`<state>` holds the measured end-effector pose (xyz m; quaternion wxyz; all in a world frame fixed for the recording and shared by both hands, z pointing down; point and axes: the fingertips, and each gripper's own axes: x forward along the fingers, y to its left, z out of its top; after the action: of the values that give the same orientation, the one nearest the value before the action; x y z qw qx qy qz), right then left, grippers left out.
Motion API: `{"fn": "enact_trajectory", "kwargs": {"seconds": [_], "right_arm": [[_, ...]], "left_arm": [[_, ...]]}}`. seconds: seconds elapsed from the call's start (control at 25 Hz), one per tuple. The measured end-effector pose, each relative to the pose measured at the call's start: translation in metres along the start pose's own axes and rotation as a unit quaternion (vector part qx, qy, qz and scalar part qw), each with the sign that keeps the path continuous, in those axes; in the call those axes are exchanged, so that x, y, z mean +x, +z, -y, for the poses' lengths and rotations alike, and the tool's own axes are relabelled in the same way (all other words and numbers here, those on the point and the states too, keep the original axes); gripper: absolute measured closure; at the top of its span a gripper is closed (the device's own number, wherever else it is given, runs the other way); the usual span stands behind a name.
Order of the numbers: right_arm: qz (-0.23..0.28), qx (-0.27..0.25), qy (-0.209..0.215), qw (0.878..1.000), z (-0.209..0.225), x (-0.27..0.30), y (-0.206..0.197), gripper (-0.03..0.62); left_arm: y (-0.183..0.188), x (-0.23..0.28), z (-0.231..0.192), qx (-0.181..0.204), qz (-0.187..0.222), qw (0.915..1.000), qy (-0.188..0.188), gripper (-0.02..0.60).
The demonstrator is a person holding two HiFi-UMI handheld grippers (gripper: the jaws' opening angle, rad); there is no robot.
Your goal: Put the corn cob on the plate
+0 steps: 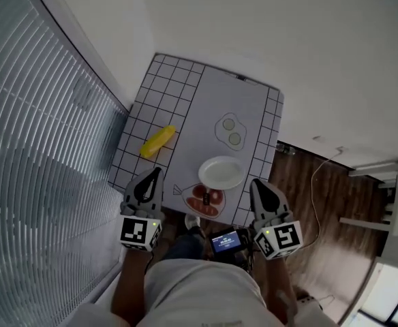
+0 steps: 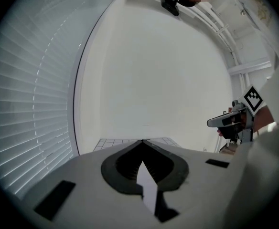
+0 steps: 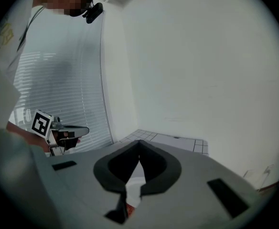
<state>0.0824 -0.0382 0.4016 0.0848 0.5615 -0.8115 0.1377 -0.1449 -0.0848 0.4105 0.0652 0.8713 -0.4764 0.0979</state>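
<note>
Both tools closed and empty at near edge of table (image 1: 234,94).
Left gripper (image 1: 155,173) jaws pressed together, nothing between them; right gripper (image 1: 256,183) the same. Corn cob (image 1: 157,142) lies on the checked part of the table, 12 o'clock from left gripper, apart from it. White plate (image 1: 221,172) at 10 o'clock from right gripper, cob at plate's 10 o'clock, not touching.

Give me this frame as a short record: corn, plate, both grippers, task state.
corn cob: on the table, left of the plate, untouched
plate: white, empty
left gripper: shut, empty, short of the corn cob
right gripper: shut, empty, right of the plate
task: not started
</note>
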Motion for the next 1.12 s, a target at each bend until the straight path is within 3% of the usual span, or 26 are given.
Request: {"fn": "enact_trajectory", "kwargs": {"seconds": [0.4, 0.84, 1.0, 1.12], "right_arm": [[-0.004, -0.017, 0.027, 0.999, 0.004, -0.001, 0.005, 0.588], [0.004, -0.01, 0.094, 0.996, 0.0, 0.014, 0.011, 0.588], [-0.002, -0.01, 0.12, 0.993, -0.002, 0.018, 0.006, 0.588], [-0.011, -0.023, 0.141, 0.99, -0.006, 0.027, 0.0, 0.588]], "left_arm": [[-0.011, 0.002, 0.002, 0.003, -0.005, 0.9992, 0.04, 0.574], [-0.003, 0.004, 0.012, 0.006, -0.019, 0.997, 0.075, 0.574], [-0.006, 0.004, 0.021, 0.019, -0.032, 0.996, 0.082, 0.574], [-0.015, 0.01, 0.025, 0.049, -0.059, 0.9937, 0.082, 0.574]]}}
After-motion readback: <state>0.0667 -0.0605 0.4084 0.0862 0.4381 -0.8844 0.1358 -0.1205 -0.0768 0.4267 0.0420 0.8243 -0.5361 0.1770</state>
